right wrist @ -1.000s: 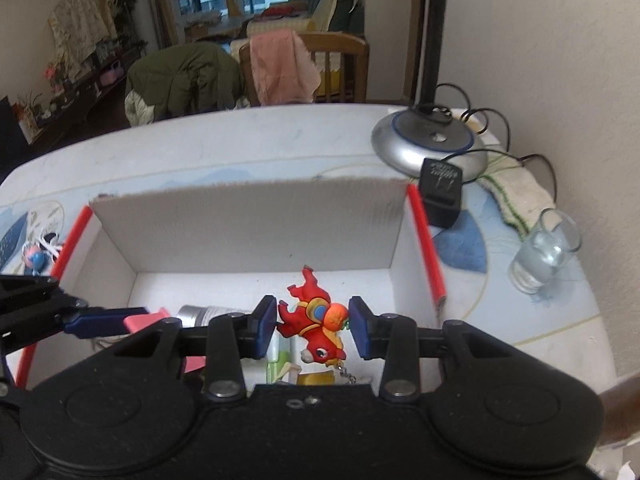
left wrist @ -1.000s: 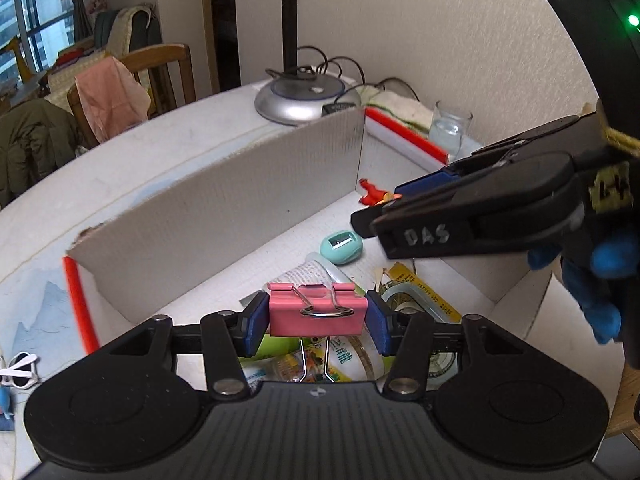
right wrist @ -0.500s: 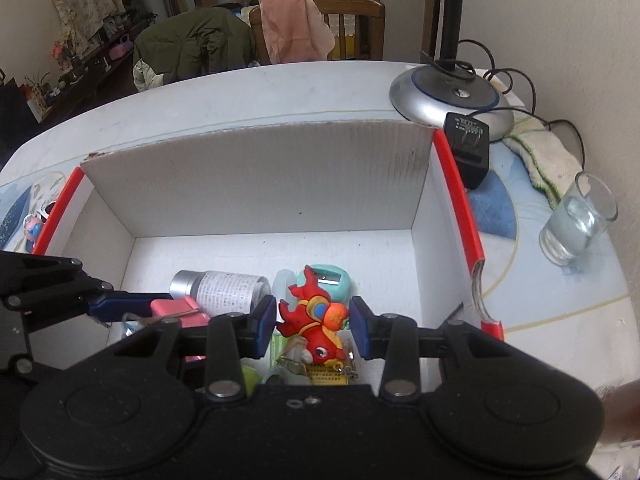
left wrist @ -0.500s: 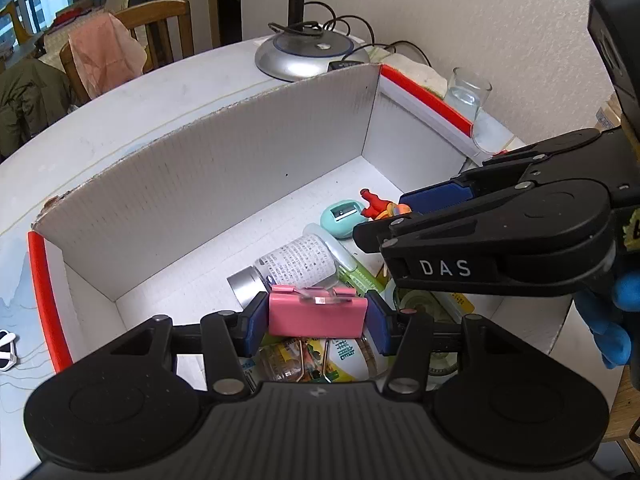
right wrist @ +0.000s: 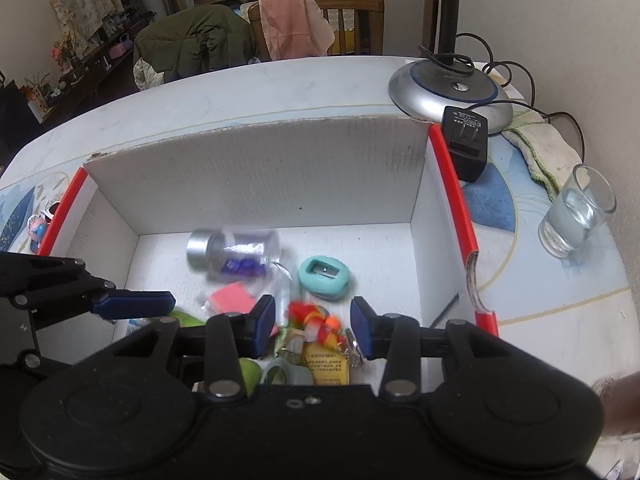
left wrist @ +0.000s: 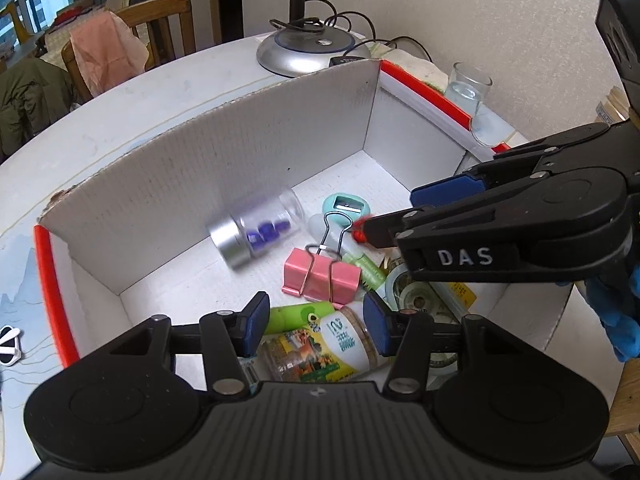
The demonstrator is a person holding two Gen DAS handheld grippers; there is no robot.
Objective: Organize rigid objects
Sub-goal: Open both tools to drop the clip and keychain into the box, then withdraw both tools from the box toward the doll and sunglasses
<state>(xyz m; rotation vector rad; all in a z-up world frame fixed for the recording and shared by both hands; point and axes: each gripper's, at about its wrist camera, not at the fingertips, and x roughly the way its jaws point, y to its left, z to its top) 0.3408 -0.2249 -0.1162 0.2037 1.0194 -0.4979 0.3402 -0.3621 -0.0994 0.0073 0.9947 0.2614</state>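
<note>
A white cardboard box (left wrist: 280, 132) with red edges holds the objects. My left gripper (left wrist: 316, 322) is open and empty above the box's near side. The pink binder clip (left wrist: 320, 276) lies on the box floor just ahead of it; it also shows blurred in the right wrist view (right wrist: 232, 298). My right gripper (right wrist: 313, 325) is open over the box. The red and orange toy figure (right wrist: 316, 322) is blurred between its fingers, not touched by either pad. A clear jar with a silver lid (left wrist: 256, 232) is blurred, rolling.
In the box lie a teal sharpener (left wrist: 346, 206), a labelled jar (left wrist: 320, 350), a green tube (left wrist: 298, 314) and a tape roll (left wrist: 412, 292). Outside stand a glass of water (right wrist: 574, 212), a lamp base (right wrist: 450, 92), a black adapter (right wrist: 466, 146) and a chair (right wrist: 320, 20).
Both grippers opened. The pink clip dropped from the left gripper onto the box floor. The toy came free of the right gripper. The clear jar got knocked and is rolling.
</note>
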